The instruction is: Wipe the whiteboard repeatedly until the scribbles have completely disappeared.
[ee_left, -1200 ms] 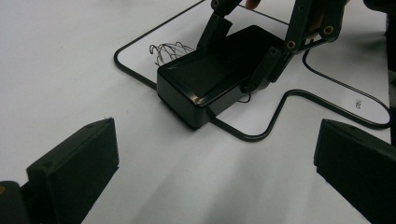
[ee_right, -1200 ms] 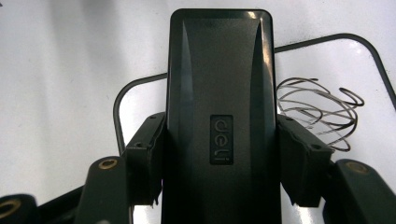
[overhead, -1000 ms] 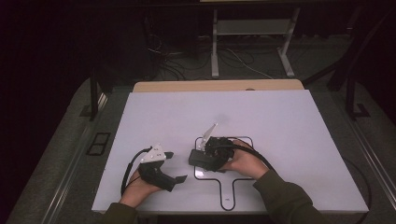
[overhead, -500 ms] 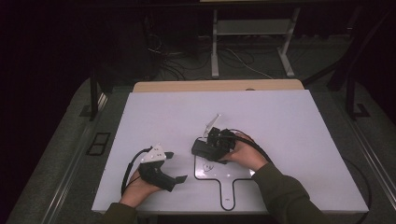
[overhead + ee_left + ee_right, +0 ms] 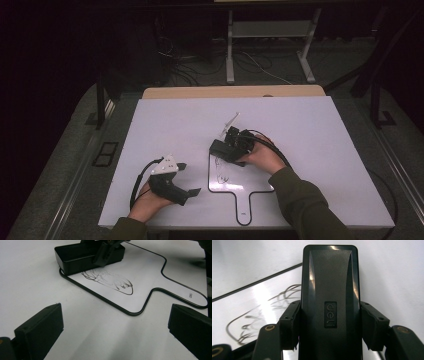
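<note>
Fingers of the right gripper (image 5: 329, 325) are clamped on a black eraser (image 5: 329, 290), one pad on each long side; fingers of the left gripper (image 5: 112, 332) stand wide apart with nothing between them.

High view: the right gripper (image 5: 235, 145) sits under the person's right hand (image 5: 262, 155), near the middle of the white table (image 5: 310, 125). It holds the eraser (image 5: 222, 150) down on the upper left corner of a paddle-shaped whiteboard (image 5: 245, 182) with a thin black rim. Dark scribbles (image 5: 220, 172) lie on the board just below the eraser. The left gripper (image 5: 187, 180) rests low on the table to the left of the board, well apart from it, in the left hand (image 5: 147, 205).

Left gripper view: its two black fingers (image 5: 40, 327) rise at either edge over bare table. Beyond them lies the board (image 5: 160, 282), its handle running to the right. The eraser (image 5: 75, 257) stands at the board's far corner, touching the scribbles (image 5: 110, 281), with the other gripper on top of it.

Right gripper view: the eraser fills the middle, its embossed label between the pads. The board's rim (image 5: 257, 282) runs slantwise to the left, and scribbles (image 5: 262, 315) show beside the eraser.
</note>
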The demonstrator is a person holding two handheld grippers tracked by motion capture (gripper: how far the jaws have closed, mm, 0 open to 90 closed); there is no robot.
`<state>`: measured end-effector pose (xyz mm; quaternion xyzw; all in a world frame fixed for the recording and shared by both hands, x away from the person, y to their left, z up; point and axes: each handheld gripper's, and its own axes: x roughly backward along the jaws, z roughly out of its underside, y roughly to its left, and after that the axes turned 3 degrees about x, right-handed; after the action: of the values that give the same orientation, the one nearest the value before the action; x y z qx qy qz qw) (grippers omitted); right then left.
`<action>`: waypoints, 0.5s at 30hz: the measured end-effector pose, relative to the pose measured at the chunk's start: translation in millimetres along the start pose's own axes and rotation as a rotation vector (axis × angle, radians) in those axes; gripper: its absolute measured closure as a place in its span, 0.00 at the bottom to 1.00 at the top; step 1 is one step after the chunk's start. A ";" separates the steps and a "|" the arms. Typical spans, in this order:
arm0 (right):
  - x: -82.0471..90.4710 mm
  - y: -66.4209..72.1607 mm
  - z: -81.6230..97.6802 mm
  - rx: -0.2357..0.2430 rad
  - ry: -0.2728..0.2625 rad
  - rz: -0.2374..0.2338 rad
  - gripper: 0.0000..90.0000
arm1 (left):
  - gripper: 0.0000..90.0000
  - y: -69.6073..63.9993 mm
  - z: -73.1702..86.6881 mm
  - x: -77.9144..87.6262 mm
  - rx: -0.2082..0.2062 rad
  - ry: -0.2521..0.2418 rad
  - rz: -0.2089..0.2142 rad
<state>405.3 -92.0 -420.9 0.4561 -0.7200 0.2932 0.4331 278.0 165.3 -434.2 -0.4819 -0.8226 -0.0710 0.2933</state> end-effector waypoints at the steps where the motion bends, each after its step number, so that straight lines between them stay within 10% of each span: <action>1: -0.2 -1.6 -0.6 -0.005 0.002 0.005 0.43 | 0.00 0.2 0.0 0.1 0.000 0.000 0.000; 15: -4.3 2.4 -8.6 0.014 0.002 -0.002 0.43 | 0.00 0.3 0.0 0.2 0.002 -0.003 0.002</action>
<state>407.1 -82.3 -420.9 0.4597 -0.7171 0.2980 0.4309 278.2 165.6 -434.1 -0.4824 -0.8227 -0.0691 0.2929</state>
